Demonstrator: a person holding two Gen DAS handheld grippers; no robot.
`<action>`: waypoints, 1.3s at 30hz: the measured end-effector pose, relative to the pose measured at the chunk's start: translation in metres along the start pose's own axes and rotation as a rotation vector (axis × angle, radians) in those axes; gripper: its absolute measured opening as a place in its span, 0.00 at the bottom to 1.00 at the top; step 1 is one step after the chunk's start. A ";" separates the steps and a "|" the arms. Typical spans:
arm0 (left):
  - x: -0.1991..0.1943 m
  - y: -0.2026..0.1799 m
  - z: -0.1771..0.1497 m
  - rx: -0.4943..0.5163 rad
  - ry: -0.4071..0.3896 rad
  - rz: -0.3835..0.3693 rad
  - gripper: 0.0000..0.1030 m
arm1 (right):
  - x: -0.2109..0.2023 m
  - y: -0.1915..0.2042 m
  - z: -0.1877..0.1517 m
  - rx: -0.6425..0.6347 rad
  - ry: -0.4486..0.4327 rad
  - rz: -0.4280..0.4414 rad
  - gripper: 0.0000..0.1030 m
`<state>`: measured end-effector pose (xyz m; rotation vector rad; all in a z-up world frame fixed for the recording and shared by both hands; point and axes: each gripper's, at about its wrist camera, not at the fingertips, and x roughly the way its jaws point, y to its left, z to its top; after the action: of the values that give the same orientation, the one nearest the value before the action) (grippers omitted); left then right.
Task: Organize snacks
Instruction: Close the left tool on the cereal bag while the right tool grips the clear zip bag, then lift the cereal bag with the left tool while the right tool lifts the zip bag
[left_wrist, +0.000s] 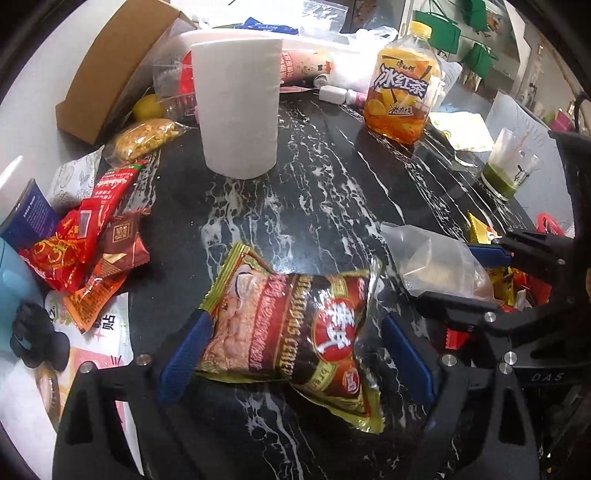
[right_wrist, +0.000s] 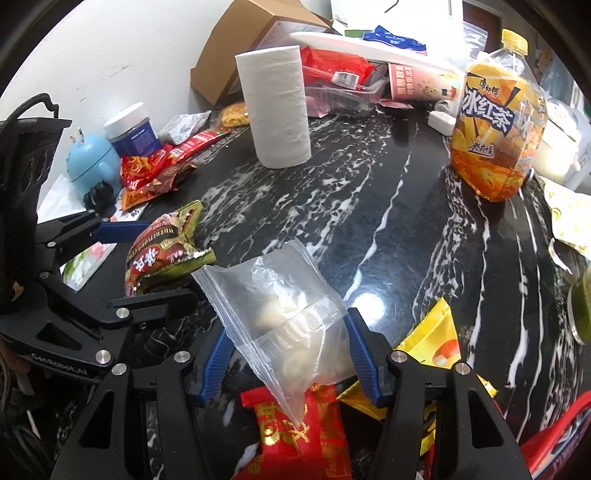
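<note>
My left gripper (left_wrist: 295, 354) jaws spread, cereal packet (left_wrist: 291, 332) lying crosswise between; right gripper (right_wrist: 288, 354) pinching zip bag (right_wrist: 284, 306)

Bright indoor light, glare patch on the glossy marble tabletop (right_wrist: 373, 295) at five o'clock, fisheye bending, dark vignetted corners, soft edges.

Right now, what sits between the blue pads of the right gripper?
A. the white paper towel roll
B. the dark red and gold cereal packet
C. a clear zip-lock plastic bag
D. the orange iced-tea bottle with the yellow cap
C: in the right wrist view the right gripper has its blue pads pressing on both sides of the clear zip-lock plastic bag.
</note>
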<state>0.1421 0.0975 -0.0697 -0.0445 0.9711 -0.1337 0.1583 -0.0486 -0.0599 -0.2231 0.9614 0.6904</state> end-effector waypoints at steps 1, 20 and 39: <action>0.000 0.001 -0.001 -0.004 -0.005 0.000 0.91 | 0.000 0.000 0.000 0.000 0.000 0.001 0.57; -0.059 -0.005 -0.044 -0.062 -0.073 -0.002 0.59 | -0.033 0.044 -0.014 -0.065 -0.050 0.043 0.57; -0.056 -0.006 -0.070 -0.091 -0.007 0.040 0.65 | -0.057 0.070 -0.060 -0.064 -0.042 0.042 0.57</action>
<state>0.0526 0.1010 -0.0628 -0.1094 0.9697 -0.0521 0.0516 -0.0483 -0.0394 -0.2447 0.9066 0.7624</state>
